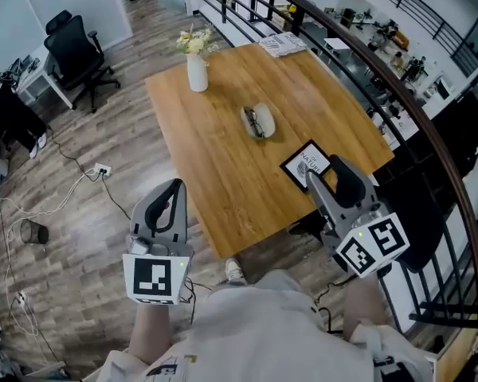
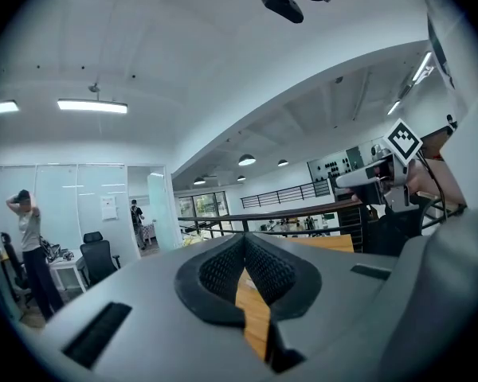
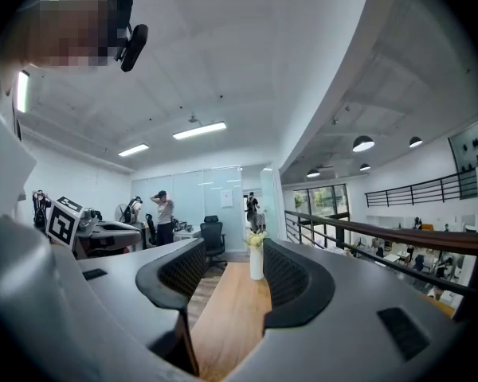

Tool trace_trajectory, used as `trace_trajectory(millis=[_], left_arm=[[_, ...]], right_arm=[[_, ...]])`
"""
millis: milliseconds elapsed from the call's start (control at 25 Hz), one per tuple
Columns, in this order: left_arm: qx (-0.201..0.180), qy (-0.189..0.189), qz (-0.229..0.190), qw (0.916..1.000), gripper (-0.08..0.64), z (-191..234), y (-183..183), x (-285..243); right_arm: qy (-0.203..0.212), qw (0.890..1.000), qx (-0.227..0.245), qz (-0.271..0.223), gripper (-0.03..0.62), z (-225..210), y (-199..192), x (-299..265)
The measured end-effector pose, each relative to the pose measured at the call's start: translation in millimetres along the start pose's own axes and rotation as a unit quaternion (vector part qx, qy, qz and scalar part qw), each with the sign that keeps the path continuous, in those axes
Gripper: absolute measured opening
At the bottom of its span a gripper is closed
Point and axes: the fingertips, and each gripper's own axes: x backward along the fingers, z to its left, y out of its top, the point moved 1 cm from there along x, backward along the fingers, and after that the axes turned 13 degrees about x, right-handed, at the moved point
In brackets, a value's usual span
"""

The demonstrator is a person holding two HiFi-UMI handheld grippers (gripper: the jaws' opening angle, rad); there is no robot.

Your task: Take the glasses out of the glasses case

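Wooden tabletop (image 1: 223, 146), one. Bears: white vase (image 1: 197, 72) with flowers, far left; pale glasses case (image 1: 263, 121) with dark glasses (image 1: 252, 122), centre; black-bordered card (image 1: 308, 165), near right edge; folded papers (image 1: 283, 44), far corner.

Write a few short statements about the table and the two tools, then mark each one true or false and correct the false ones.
1. The glasses case lies on the wooden table. True.
2. The right tool is shut on the glasses. False: its jaws stand apart with nothing held between them.
3. The left tool has its jaws together and holds nothing. True.
4. The vase lies on its side. False: it stands upright with flowers in it.
5. Both tools touch the glasses case. False: both are apart from it, at the near side of the table.
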Motion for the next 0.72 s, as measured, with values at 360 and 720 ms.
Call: trace_trajectory(millis=[360,720], left_arm=[[0.018,0.006,0.011,0.9998,0.015,20.1,-5.4,-37.3],[0.024,0.034,-0.006,0.9991,0.015,21.5,-14.4,-82.9]], right_arm=[[0.008,1.0,-0.009,0.025,0.242,-24.9,-14.2,-45.1],[0.05,0.998,0.0,0.035,0.214,-70.3,-44.9,-99.2]])
